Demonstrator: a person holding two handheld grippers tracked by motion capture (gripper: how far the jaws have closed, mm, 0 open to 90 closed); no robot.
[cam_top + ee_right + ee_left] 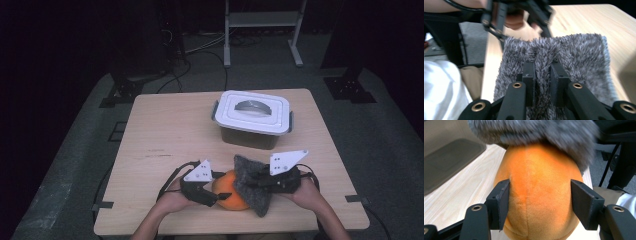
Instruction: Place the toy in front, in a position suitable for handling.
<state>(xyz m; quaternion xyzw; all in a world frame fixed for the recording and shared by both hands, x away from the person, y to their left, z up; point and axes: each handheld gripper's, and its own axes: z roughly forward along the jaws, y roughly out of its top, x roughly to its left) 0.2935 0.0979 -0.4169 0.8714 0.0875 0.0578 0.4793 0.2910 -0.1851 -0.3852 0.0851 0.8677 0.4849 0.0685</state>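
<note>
Orange toy: we see a round orange plush toy [231, 196] lying on the pale wooden table [170, 130] at its near edge, between our two hands.
Grey cloth: a shaggy grey fleece cloth [251, 184] drapes over the toy's right side and top; in the left gripper view the same cloth [534, 132] hangs across the toy's [536, 195] upper part.
Left gripper: the left gripper [209, 192] comes in from the left. Its jaws stand wide on either side of the toy's body, their pads against or just beside the plush with no clear squeeze showing.
Why so: we judge it steadies the toy so that it does not roll while the cloth is worked over it.
Right gripper: the right gripper [542, 75] has its jaws drawn narrow, pinching a fold of the cloth [574, 57] between them.
Why so: a pinch on a fold lets us pull or wrap soft fabric without losing it.
Box: a white plastic storage box with a grey handle in its lid [252, 117] stands far from the toy, towards the table's far right.
Box contents: the lid is on, so we cannot tell what is inside.
Surroundings: dark grey floor mats [75, 165] lie around the table.
</note>
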